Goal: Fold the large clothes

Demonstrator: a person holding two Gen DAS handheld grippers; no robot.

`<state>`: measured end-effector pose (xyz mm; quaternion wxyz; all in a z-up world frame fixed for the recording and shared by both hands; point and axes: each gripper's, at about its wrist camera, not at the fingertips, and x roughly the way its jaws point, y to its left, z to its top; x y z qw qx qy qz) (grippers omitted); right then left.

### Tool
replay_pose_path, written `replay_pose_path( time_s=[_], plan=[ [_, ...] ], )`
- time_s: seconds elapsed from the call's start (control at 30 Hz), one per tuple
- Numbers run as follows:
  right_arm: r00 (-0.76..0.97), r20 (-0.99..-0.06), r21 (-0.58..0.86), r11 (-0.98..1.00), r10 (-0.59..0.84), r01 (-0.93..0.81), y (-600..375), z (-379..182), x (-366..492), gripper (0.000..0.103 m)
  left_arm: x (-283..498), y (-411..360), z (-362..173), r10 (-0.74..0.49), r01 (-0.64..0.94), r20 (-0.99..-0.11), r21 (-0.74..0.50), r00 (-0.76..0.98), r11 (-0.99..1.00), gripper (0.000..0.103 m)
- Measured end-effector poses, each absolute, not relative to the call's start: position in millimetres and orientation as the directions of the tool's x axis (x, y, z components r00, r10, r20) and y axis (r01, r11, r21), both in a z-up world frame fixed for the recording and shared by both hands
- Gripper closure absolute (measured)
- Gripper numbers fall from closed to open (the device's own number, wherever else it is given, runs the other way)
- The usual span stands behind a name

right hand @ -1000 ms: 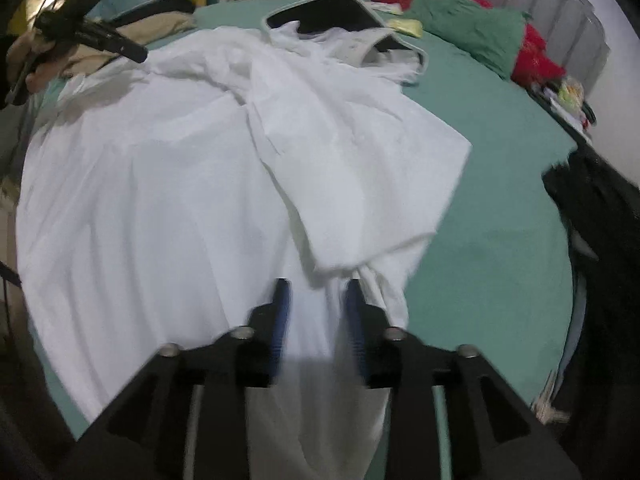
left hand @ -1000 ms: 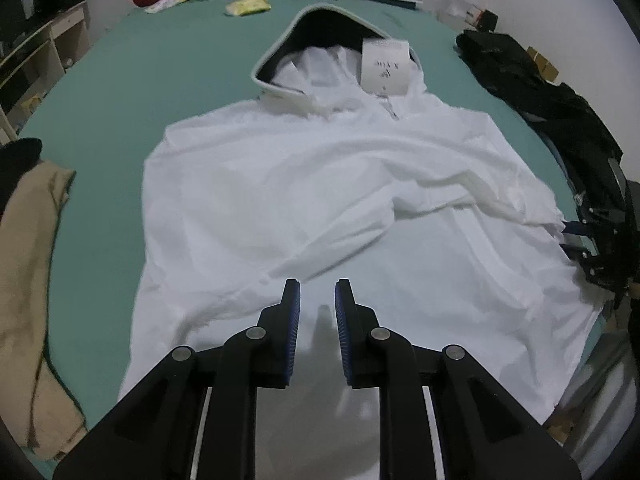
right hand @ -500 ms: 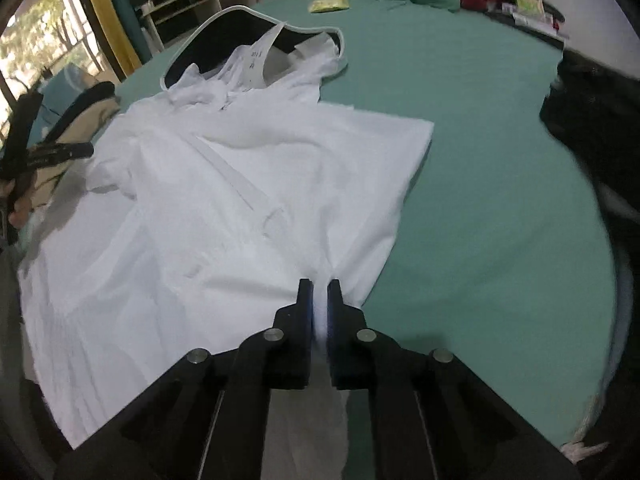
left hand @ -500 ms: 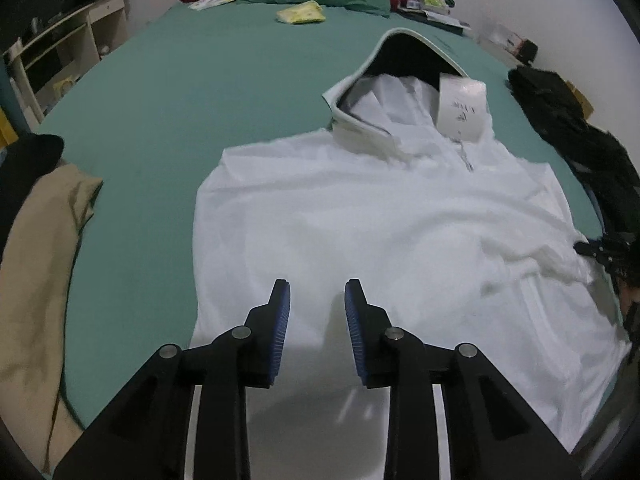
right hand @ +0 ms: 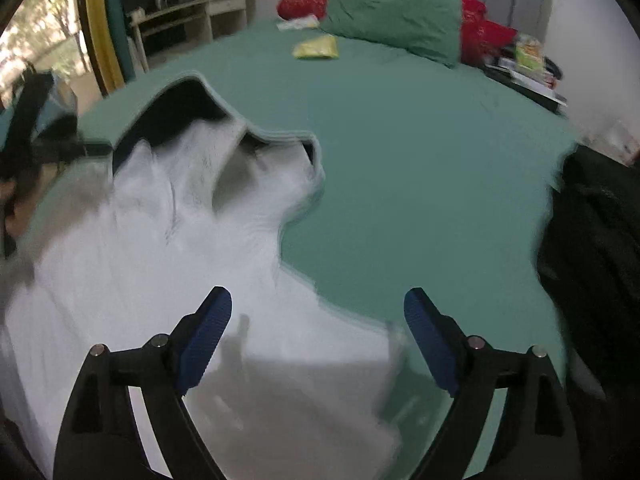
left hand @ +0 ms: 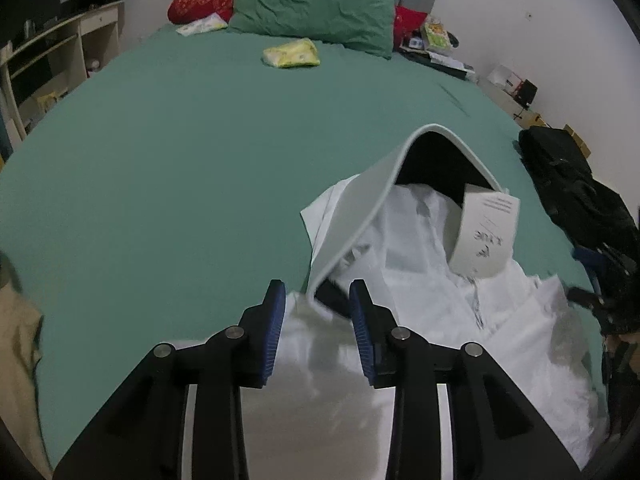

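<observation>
White hoodie [left hand: 420,288] hood toward pillows [left hand: 312,4], prob lengthwise; both grippers open

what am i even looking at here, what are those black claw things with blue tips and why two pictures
Each claw is a hand-held gripper; a person holds one in each hand, and there is no robot arm. A fisheye camera sits on each and looks out along its two fingers, so you get one picture per hand.

The left gripper is open and holds nothing, close to the hood of a white hoodie spread on a green bed. A paper tag lies at the collar. The right gripper is wide open over the hoodie's edge, also empty; that picture is blurred.

Also on the bed: pillows, a yellow packet, dark clothes.
</observation>
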<state>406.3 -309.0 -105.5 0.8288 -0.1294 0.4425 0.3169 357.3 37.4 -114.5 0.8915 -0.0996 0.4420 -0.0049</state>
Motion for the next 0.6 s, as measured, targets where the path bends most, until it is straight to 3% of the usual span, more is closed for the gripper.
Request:
replay_pose_path(
  time_s=[0.2, 0.4, 0.43, 0.47, 0.53, 0.57, 0.6],
  plan=[
    [0.378, -0.735, 0.237, 0.735, 0.563, -0.635, -240.5, -102.2, 468.2, 0.013, 372.8, 49.2, -132.6, -0.056, -0.116, -0.810, -0.152, 0.583, 0.982, 0.068],
    [0.333, -0.836, 0.143, 0.758, 0.437, -0.636, -189.5, -139.2, 487.1, 0.012, 371.3, 54.7, -143.4, -0.022, -0.097, -0.812, -0.097, 0.584, 0.991, 0.068],
    [0.334, -0.849, 0.127, 0.773, 0.409, -0.622, -190.8, -145.1, 486.1, 0.018, 370.5, 54.9, -144.7, -0.011, -0.095, -0.811, -0.083, 0.585, 0.992, 0.068],
    [0.338, -0.855, 0.117, 0.783, 0.392, -0.611, -193.9, -148.6, 486.0, 0.037, 369.1, 56.7, -145.8, -0.005, -0.097, -0.811, -0.076, 0.585, 0.992, 0.068],
    [0.328, -0.846, 0.184, 0.807, 0.421, -0.561, -210.7, -152.6, 491.8, 0.045, 367.8, 61.1, -148.7, -0.005, -0.101, -0.815, -0.078, 0.580, 0.992, 0.068],
    [0.318, -0.837, 0.227, 0.812, 0.445, -0.538, -221.4, -152.6, 495.0, 0.056, 367.1, 63.6, -149.6, -0.008, -0.103, -0.817, -0.083, 0.577, 0.991, 0.067],
    [0.325, -0.832, 0.241, 0.821, 0.449, -0.517, -227.9, -152.1, 498.0, 0.076, 365.5, 64.1, -149.3, -0.007, -0.101, -0.817, -0.080, 0.576, 0.992, 0.066]
  ],
)
